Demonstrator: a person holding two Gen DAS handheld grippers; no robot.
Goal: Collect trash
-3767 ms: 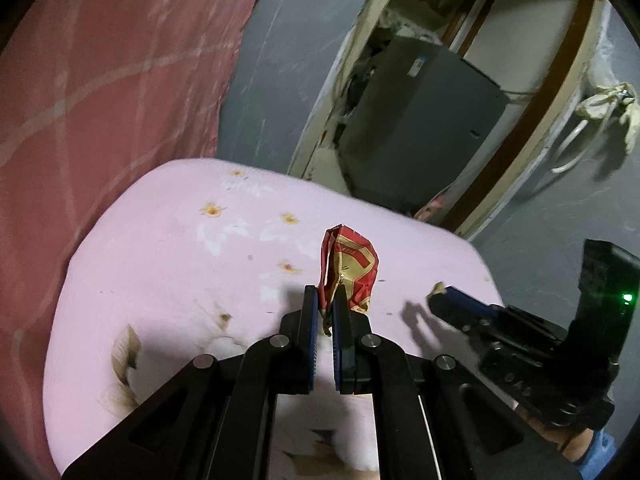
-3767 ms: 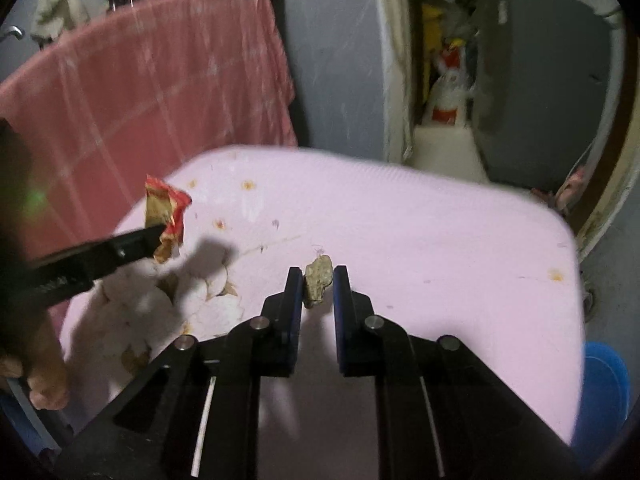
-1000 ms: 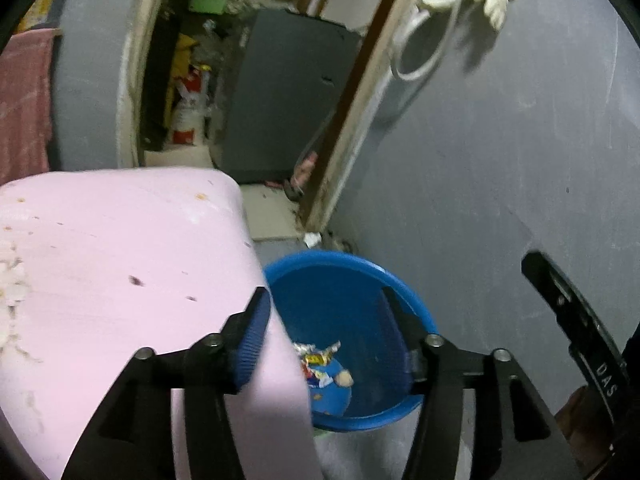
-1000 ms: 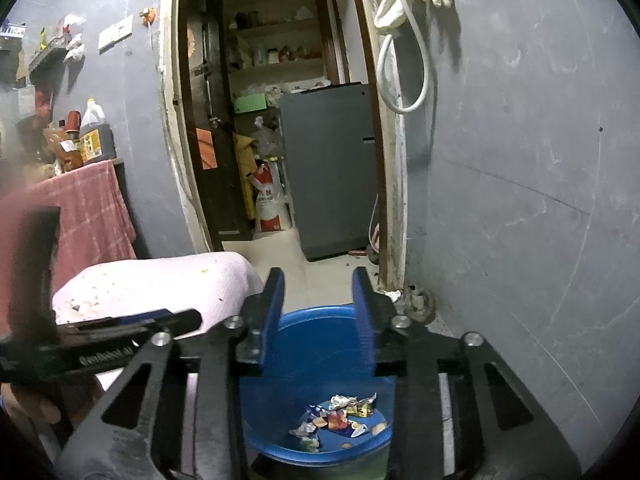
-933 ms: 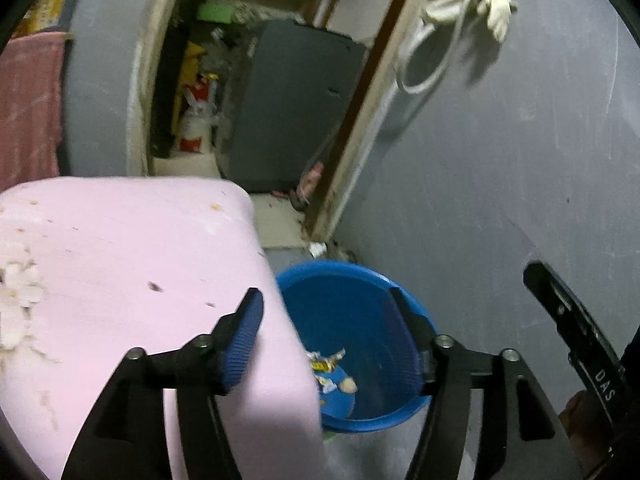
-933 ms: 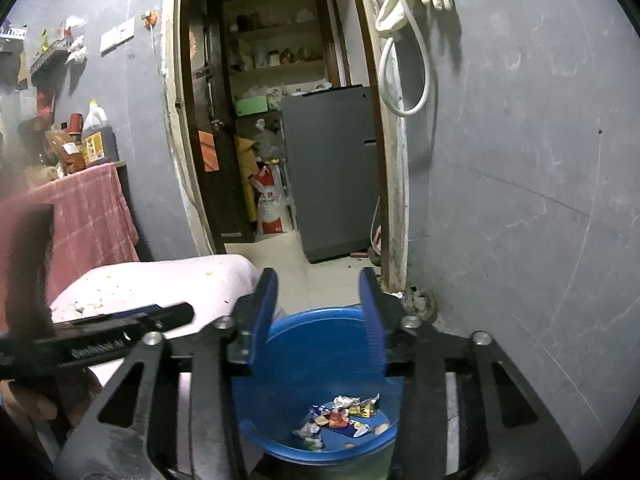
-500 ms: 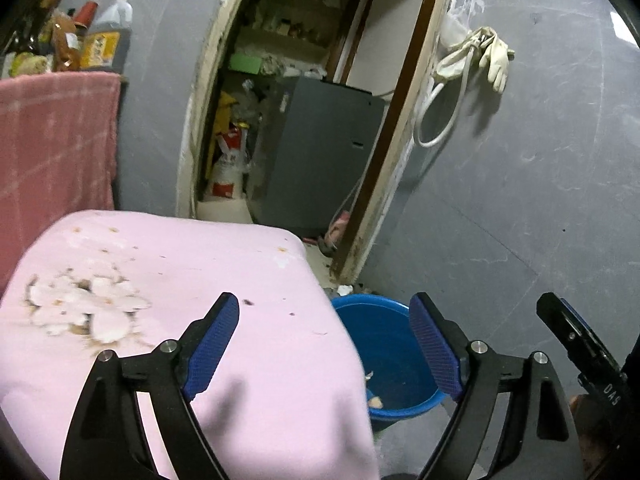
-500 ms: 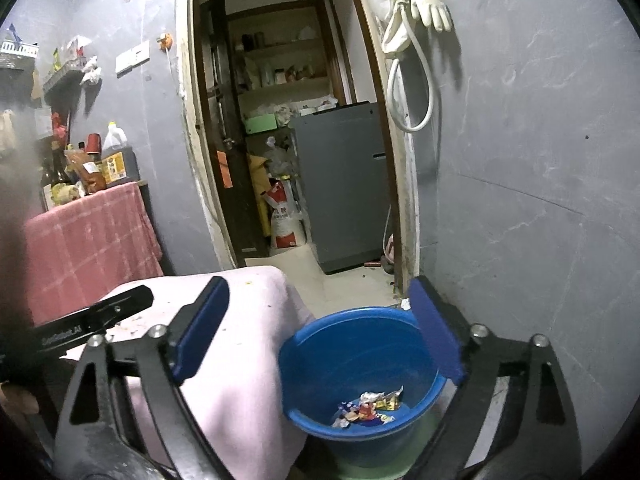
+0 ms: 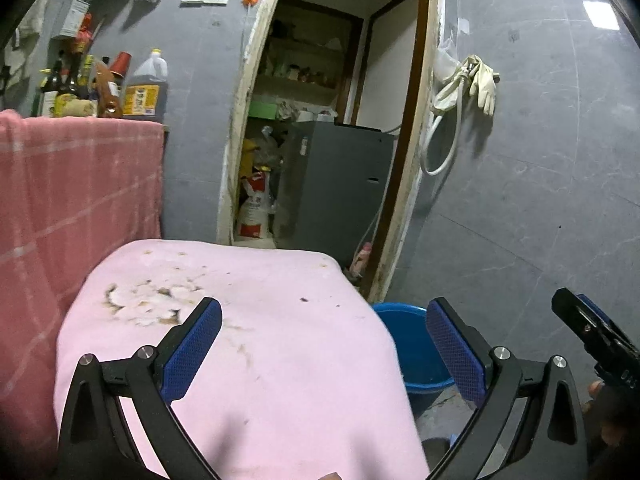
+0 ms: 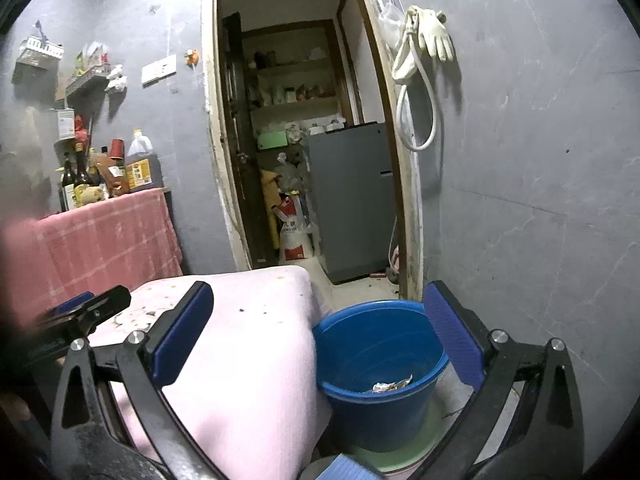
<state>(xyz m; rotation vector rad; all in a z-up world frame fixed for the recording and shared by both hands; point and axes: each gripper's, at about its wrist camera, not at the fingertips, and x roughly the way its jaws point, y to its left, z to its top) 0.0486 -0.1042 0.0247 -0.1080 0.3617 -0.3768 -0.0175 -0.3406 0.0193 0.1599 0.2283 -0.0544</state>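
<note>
A blue bucket [image 10: 380, 352] stands on the floor right of the pink-covered table [image 10: 248, 344] and holds crumpled wrappers [image 10: 394, 385]. In the left wrist view the bucket [image 9: 416, 356] is partly hidden behind the table [image 9: 272, 320]. My left gripper [image 9: 324, 350] is wide open and empty above the table's front part. My right gripper [image 10: 320, 340] is wide open and empty, raised over the table edge and bucket. The pink cloth shows only stains and small specks.
A pink checked cloth [image 9: 80, 200] hangs at the left with bottles [image 9: 96, 88] above it. A doorway with a grey fridge [image 9: 336, 188] is behind the table. A grey wall with hose and gloves [image 9: 468, 88] stands at the right.
Both grippers dropped their trash into the bucket, opened wide, and pulled back and up away from it. The view now takes in more of the table and room.
</note>
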